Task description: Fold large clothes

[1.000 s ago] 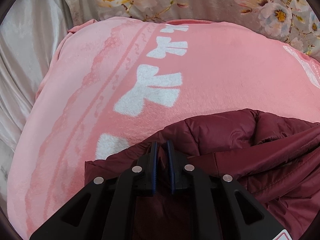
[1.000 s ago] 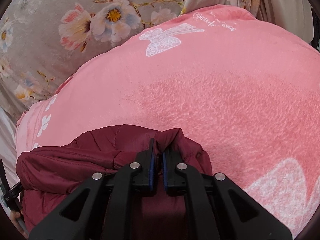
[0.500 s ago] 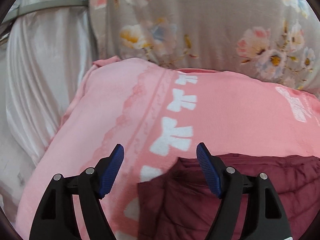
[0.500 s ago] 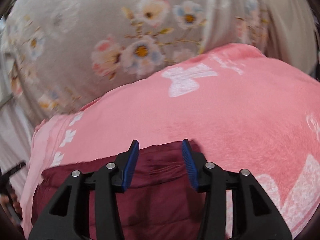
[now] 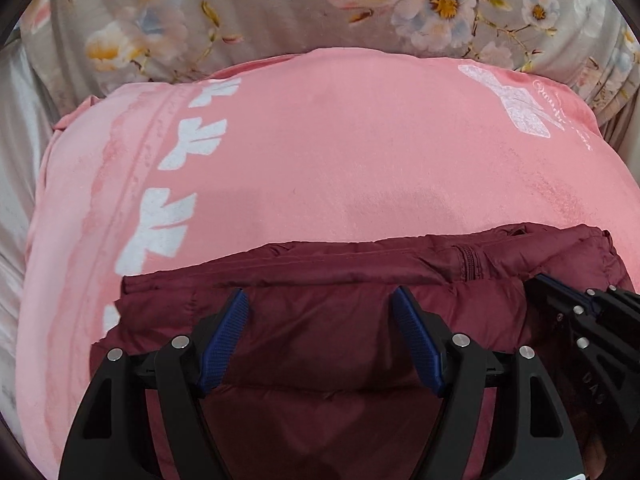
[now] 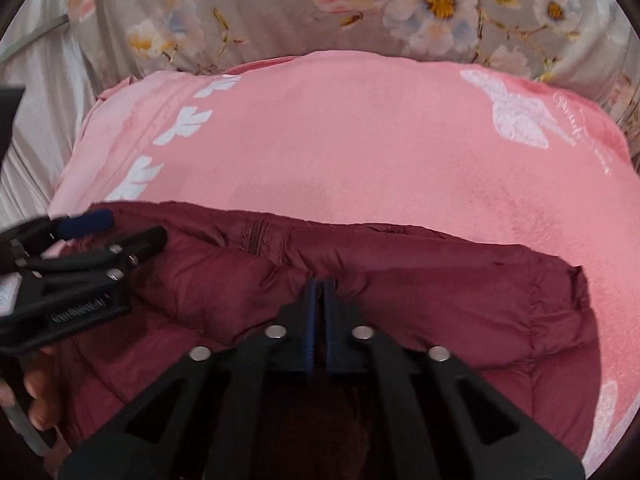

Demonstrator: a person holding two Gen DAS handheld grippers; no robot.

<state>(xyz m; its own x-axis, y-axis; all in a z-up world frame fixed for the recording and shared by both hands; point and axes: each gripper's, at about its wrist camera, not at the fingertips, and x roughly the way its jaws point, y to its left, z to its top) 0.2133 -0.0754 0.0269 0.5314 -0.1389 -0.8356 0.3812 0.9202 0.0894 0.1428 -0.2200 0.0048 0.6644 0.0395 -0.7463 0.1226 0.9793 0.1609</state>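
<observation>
A maroon puffer jacket [image 5: 340, 280] lies folded flat on a pink blanket [image 5: 340, 152], its zipper at the far edge. My left gripper [image 5: 320, 320] hovers open over the jacket's left half, with nothing pressed between its blue pads. In the right wrist view the right gripper [image 6: 320, 284] is shut. Its tips rest at a ridge of the jacket [image 6: 440, 288], and no cloth shows between them. Each gripper appears in the other's view: the right gripper [image 5: 544, 282] at the jacket's right end, the left gripper [image 6: 116, 228] at its left end.
The pink blanket [image 6: 360, 140] with white bow prints spreads beyond the jacket. Behind it lies grey floral bedding [image 5: 280, 8], and pale satin cloth [image 5: 20, 120] lies to the left. A person's hand [image 6: 36, 392] grips the left tool.
Both grippers let go of the bunched jacket, which now lies flat. The left one opened wide and stayed so. The right one opened, then shut again. Both views drew back.
</observation>
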